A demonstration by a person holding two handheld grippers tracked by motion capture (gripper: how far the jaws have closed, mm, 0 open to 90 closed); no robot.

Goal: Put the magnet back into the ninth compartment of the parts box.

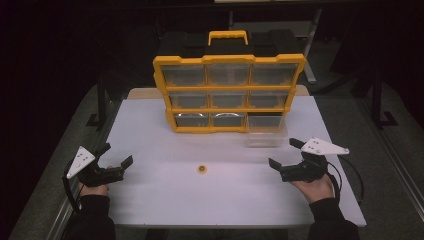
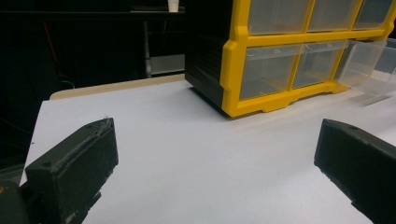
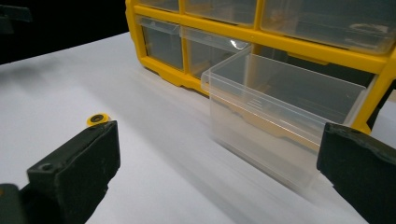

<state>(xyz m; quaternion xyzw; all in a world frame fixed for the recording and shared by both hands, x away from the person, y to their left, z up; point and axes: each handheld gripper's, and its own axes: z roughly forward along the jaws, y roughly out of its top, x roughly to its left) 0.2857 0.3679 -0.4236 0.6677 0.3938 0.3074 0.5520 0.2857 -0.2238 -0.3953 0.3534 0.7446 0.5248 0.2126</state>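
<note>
High view first, from the left: the left gripper (image 1: 116, 155) rests low over the white counter (image 1: 150, 195) at its near left edge, jaws spread wide with nothing between them. The left gripper view agrees, showing bare counter between its two black jaws and the yellow organizer (image 2: 236, 70) ahead and to the right.

Moving toward the middle, a small yellow ring (image 1: 202, 169) lies flat on the counter, alone, about midway between the two grippers and well in front of the organizer (image 1: 229, 92). Behind it and to the right, the clear drawer (image 1: 266, 132) at the bottom-right corner of the cabinet stands pulled out and looks empty.

Farther right, the right gripper (image 1: 284, 153) hovers near the counter just in front of that drawer, jaws also wide apart and holding nothing. In the right gripper view the ring (image 3: 97, 119) sits just past its left jaw, with the drawer (image 3: 280, 116) ahead between the jaws.

Judging by this layout, the step in hand is the approach before a pick. The next move likely calls for one gripper to straddle the ring and pinch it low, since it is thin and flat, then carry it into the open drawer.
</note>
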